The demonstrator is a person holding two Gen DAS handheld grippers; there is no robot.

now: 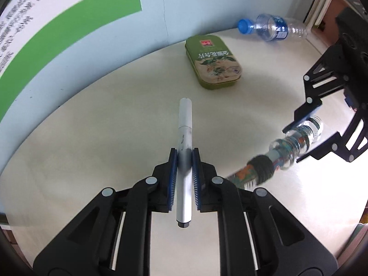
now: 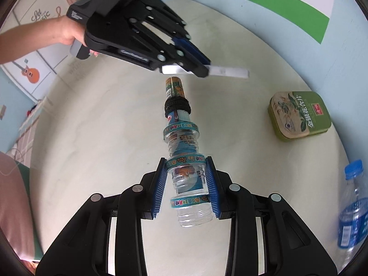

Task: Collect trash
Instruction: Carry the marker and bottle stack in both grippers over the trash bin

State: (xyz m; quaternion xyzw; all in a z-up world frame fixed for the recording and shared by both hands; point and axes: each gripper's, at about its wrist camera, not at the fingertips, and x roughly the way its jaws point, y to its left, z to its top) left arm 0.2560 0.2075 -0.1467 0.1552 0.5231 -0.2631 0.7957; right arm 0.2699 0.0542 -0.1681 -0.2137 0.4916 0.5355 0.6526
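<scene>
Looks like a lived-in room at home: a round cream tabletop (image 2: 96,119) pushed against a pale blue wall (image 1: 195,7), a green-and-white printed poster (image 1: 69,23) up there, and a cartoon orange guitar picture (image 2: 30,73) off to the side.

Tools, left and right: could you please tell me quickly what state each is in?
Left tool: closed on the white marker.
Right tool: closed on the clear ribbed bottle.
</scene>
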